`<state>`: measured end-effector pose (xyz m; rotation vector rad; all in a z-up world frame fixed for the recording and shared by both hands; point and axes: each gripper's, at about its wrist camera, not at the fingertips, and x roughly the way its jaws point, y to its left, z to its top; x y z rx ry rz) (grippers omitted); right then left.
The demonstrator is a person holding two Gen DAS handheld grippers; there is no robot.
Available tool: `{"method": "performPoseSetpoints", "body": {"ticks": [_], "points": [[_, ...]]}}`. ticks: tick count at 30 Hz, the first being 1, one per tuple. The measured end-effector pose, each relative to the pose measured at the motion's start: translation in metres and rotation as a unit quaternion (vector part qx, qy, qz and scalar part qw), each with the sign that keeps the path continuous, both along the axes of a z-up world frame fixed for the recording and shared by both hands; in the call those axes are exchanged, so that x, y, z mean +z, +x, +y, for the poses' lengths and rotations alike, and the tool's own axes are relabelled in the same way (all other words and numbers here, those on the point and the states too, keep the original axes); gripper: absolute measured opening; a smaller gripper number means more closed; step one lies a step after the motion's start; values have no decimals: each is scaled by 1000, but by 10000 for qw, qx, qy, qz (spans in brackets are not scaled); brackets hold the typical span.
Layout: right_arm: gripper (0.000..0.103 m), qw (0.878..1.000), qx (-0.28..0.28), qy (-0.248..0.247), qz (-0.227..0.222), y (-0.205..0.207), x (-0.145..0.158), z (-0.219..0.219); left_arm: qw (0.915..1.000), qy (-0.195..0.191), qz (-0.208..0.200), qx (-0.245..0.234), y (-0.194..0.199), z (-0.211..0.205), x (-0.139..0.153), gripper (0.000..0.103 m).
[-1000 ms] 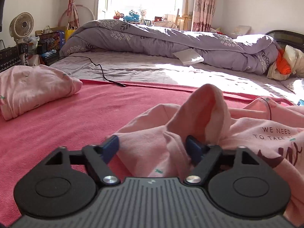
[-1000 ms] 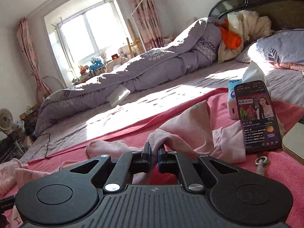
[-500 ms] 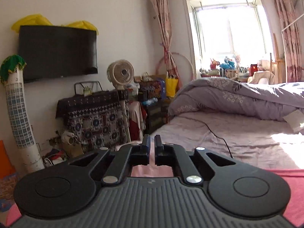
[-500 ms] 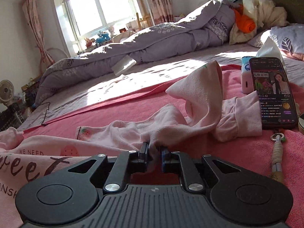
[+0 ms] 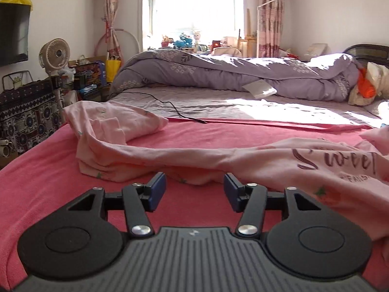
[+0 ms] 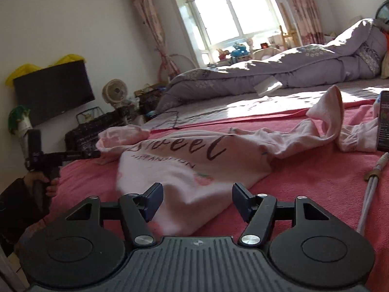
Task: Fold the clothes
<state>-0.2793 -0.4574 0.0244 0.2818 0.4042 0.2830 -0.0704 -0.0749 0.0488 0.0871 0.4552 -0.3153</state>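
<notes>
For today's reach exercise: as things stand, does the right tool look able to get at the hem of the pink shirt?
Probably yes. The right tool stands open, its jaws having just opened, and the pink shirt has its near hem lying directly ahead on the red blanket, with nothing between them.

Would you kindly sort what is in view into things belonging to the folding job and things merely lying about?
Job:
- pink shirt
- other pink garment
- left claw, open
- right claw, open

Lying about:
- phone
- black cable
- purple duvet
- fan
</notes>
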Motion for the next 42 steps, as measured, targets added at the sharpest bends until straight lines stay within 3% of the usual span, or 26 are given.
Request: {"method": "performPoseSetpoints", "body": {"ticks": [1, 3, 4, 5, 6, 9, 12, 13, 14, 16, 17, 20, 23, 24, 29, 30, 31, 32, 33, 35, 38, 42], "points": [[82, 9999, 102, -78, 55, -1, 0, 11, 9996, -11, 70, -255, -10, -7, -2, 62], [82, 9991, 270, -259, 182, -2, -1, 34, 9969, 75, 176, -761, -30, -28, 1, 65], [63, 9976, 42, -571, 394, 7, -5, 46, 9950, 158, 186, -965, -38, -38, -2, 68], [15, 9942, -254, -885, 560, 18, -8, 54, 9930, 254, 149, -1139, -46, -49, -5, 68], [9, 9896, -530, -1139, 698, 30, -10, 60, 9908, 370, 72, -1300, -52, -62, -7, 68], [9, 9948, -843, -418, 400, 56, 14, 40, 9856, 607, -200, -1563, -64, -95, -9, 68], [12, 9865, -1425, -771, -226, 76, 49, 27, 9857, 697, -889, -1251, -45, -124, 6, 69], [22, 9797, -1764, -891, -322, 86, 58, 20, 9854, 714, -1123, -1059, -34, -133, 11, 69], [44, 9715, -2109, -1005, -395, 96, 65, 13, 9845, 758, -1318, -876, -19, -143, 15, 69], [57, 9500, -2905, -1137, -151, 110, 68, -4, 9862, 954, -1262, -496, 16, -160, 16, 69], [57, 9485, -2955, -1133, -107, 109, 67, -9, 9876, 1061, -1107, -348, 34, -168, 15, 69], [61, 9645, -2409, -1035, -305, 85, 52, -10, 9928, 974, -648, -239, 65, -169, 5, 69], [61, 9712, -1935, -1387, -130, 80, 32, 5, 9947, 955, -365, -130, 74, -162, -4, 69], [61, 9700, -1862, -1560, -71, 81, 25, 11, 9949, 943, -327, -108, 72, -158, -6, 69], [63, 9358, -2100, -2825, -190, 105, 2, 45, 9925, 1019, -629, -259, 34, -116, 0, 75], [62, 9344, -2105, -2867, -179, 113, -1, 46, 9925, 993, -627, -349, 24, -107, 1, 75], [48, 9335, -2117, -2891, -155, 121, -4, 46, 9924, 963, -617, -447, 14, -97, 2, 75], [0, 9358, -2187, -2766, -10, 129, -5, 44, 9924, 936, -565, -569, 4, -90, 2, 75], [7, 9383, -2256, -2617, 120, 136, -6, 42, 9916, 941, -504, -723, -6, -84, 0, 75], [5, 9508, -2404, -1949, 120, 138, 0, 29, 9868, 1060, -422, -1151, -24, -91, 0, 76], [5, 9579, -2457, -1455, -306, 122, 22, 21, 9776, 1229, -418, -1657, -40, -108, -9, 77], [5, 9574, -2414, -1384, -768, 92, 57, 21, 9686, 1525, -593, -1870, -39, -155, -25, 78]]}}
